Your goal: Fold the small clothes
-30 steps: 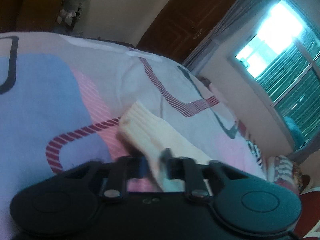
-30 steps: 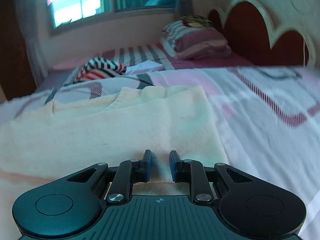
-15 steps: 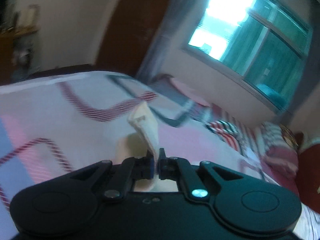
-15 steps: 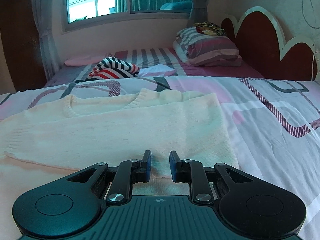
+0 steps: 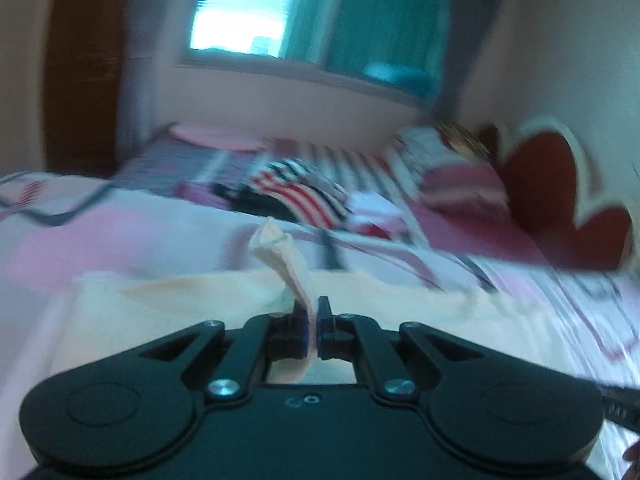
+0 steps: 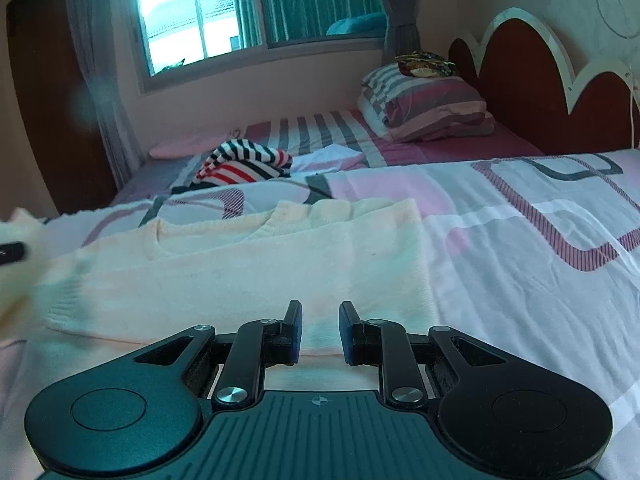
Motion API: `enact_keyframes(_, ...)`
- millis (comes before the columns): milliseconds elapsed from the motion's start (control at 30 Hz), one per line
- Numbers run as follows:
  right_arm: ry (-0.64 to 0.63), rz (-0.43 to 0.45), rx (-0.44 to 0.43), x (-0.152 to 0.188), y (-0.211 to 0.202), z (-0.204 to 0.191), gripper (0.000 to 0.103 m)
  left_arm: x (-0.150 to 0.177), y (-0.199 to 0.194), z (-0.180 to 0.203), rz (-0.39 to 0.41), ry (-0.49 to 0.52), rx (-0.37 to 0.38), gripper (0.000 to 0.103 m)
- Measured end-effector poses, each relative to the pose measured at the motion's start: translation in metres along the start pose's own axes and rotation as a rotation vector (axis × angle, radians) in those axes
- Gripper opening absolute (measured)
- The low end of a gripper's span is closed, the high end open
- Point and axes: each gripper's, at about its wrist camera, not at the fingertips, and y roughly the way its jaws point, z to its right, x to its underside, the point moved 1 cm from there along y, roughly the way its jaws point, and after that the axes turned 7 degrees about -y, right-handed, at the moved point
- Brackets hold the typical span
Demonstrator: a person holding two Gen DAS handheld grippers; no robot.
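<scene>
Garment: cream knit sweater (image 6: 248,268), lying flat on the bed (image 6: 520,264), centre of the frame.
Left gripper (image 5: 311,322): jaws clamped on a sleeve cuff (image 5: 280,256), lifted above the sweater body.
Right gripper (image 6: 320,330): jaws slightly parted, empty, at the hem.
Done: apparently right side folded in.
Left: sleeve fold, then halving.
Waiting: striped garment (image 6: 244,164), upper left.

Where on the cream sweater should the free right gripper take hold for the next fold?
Probably the sweater's near right corner, by the bottom hem, coming in from the right side. That edge lies flat and straight on the bedspread, uncovered, just ahead of the open right gripper. The left gripper is shut on the sleeve, so that side is taken.
</scene>
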Motion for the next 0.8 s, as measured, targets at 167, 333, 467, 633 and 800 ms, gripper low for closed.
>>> enact_keyframes(167, 0.033, 0.004, -0.003, 0.002, -0.011, 0.022, 0.021, 0.028, 0.032, 0.068, -0.08, 0.141, 0.043, 0.003)
enact_keyframes(333, 0.083, 0.006, -0.002, 0.009, -0.02, 0.045, 0.021, 0.06, 0.06, 0.112, -0.2, 0.214, 0.16, 0.035)
enact_keyframes(467, 0.133, 0.004, -0.024, 0.01, -0.023, 0.059, 0.046, 0.075, 0.055, 0.124, -0.201, 0.242, 0.228, 0.06)
enact_keyframes(633, 0.138, 0.035, -0.132, 0.003, -0.028, 0.049, 0.06, 0.066, 0.014, 0.082, -0.081, 0.166, 0.099, 0.069)
enact_keyframes(800, 0.176, -0.003, -0.275, -0.005, -0.007, 0.021, 0.06, 0.059, -0.038, -0.003, 0.043, 0.094, -0.093, 0.073)
